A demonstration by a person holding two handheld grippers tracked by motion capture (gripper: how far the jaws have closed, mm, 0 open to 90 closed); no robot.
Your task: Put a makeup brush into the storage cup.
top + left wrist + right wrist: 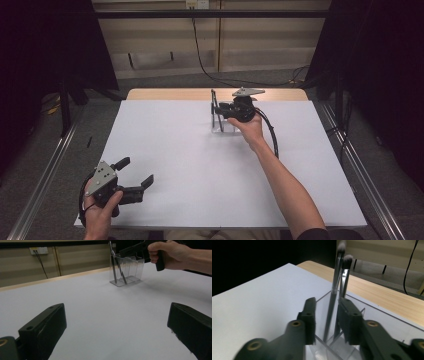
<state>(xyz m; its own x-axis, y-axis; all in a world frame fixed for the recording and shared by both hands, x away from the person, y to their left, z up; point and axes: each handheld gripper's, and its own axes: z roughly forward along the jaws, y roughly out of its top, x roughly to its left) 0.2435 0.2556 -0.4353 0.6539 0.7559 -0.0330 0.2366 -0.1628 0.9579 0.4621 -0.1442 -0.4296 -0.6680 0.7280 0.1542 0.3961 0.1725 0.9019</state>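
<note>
A clear acrylic holder [225,127] [131,267] with several compartments stands at the far middle of the white table. Two slim makeup brushes [215,106] [114,265] lean upright in its left end. My right gripper [220,111] [326,311] reaches in from the right of the holder. Its jaws stand parted on either side of the nearer brush [334,290], with a gap on both sides. The second brush [344,275] stands just behind. My left gripper [135,171] [117,322] rests open near the table's front left corner, with nothing between its jaws.
A white sheet [200,170] covers the table, and a strip of bare wood [165,94] shows along its far edge. Metal rails [45,170] run beside the table on both sides. A black cable [274,137] trails from the right gripper.
</note>
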